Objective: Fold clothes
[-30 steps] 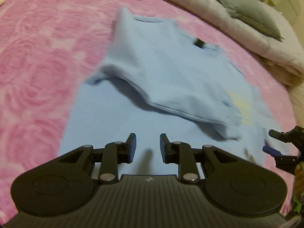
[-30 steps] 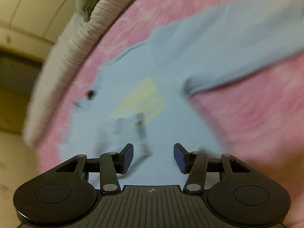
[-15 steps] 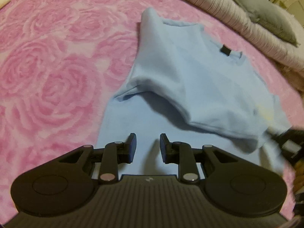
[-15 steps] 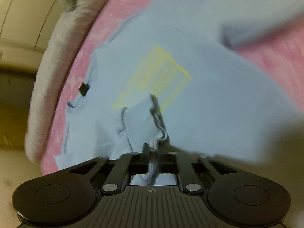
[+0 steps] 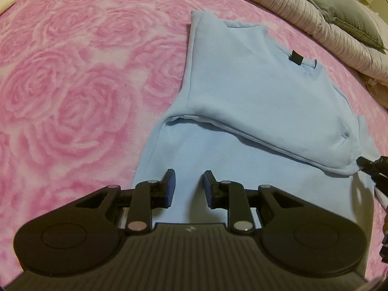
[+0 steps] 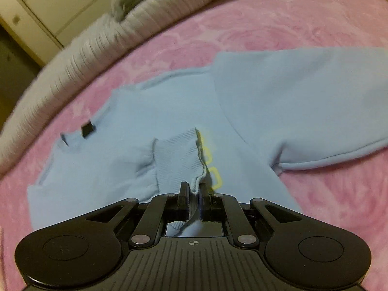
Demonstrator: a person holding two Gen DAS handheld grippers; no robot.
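**Right wrist view: cuff gripped**

The ribbed cuff [image 6: 178, 160] of the light blue sweatshirt [image 5: 254, 101] is clamped between the right gripper [image 6: 193, 195] jaws. The sweatshirt is spread on the pink bed [image 5: 72, 84]. The left gripper [image 5: 187, 181] is held open at 6 o'clock over its hem.

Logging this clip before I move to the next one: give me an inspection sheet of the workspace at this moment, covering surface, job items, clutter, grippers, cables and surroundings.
Surface: pink rose-patterned blanket on a bed.
Job's things: light blue sweatshirt lying flat, one sleeve folded across the body; black neck tag; yellow print partly covered by the ribbed cuff.
Clutter: a pale object at the blanket's far left edge, too cut off to identify.
Grippers: left gripper open, over the sweatshirt's lower part, holding nothing; right gripper shut on the ribbed cuff.
Cables: nothing seen.
Surroundings: ribbed beige bedding along the blanket's far edge, a grey pillow on it, cream cabinet panels behind.
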